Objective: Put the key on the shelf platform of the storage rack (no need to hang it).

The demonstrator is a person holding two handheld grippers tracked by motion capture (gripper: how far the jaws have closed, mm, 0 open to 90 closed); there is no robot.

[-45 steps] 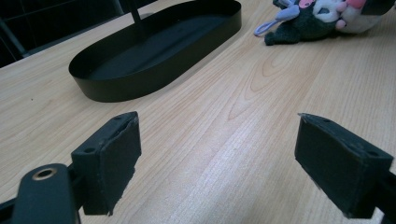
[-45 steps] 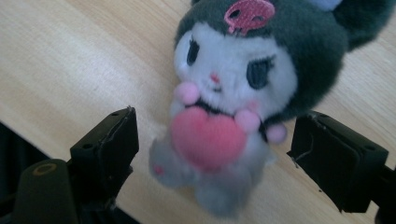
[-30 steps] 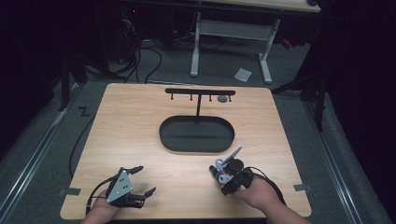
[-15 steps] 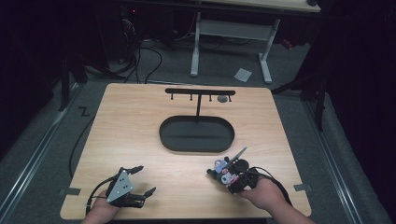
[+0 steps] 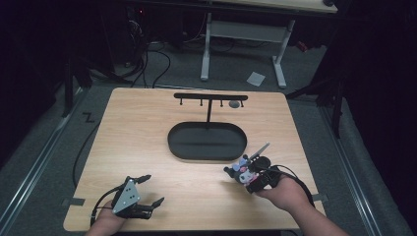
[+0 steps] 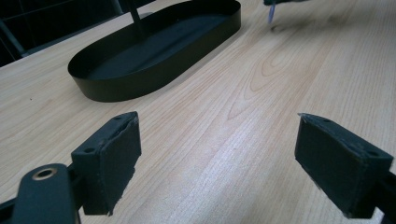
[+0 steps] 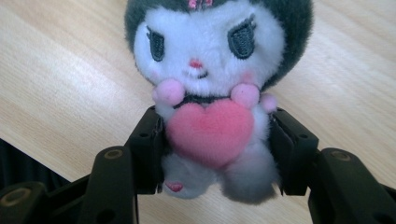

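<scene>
My right gripper (image 5: pixel 240 172) pinches a plush doll (image 7: pixel 210 93) by its body, both pads pressed to its sides, right of centre in the high view, just below the black oval tray (image 5: pixel 176 147). My left gripper (image 5: pixel 147 189), lower left, is spread wide over bare wooden table (image 5: pixel 137 123), near the bottom edge.

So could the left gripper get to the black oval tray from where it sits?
Probably yes: the left gripper is open and bare wood lies between it and the black oval tray.
</scene>
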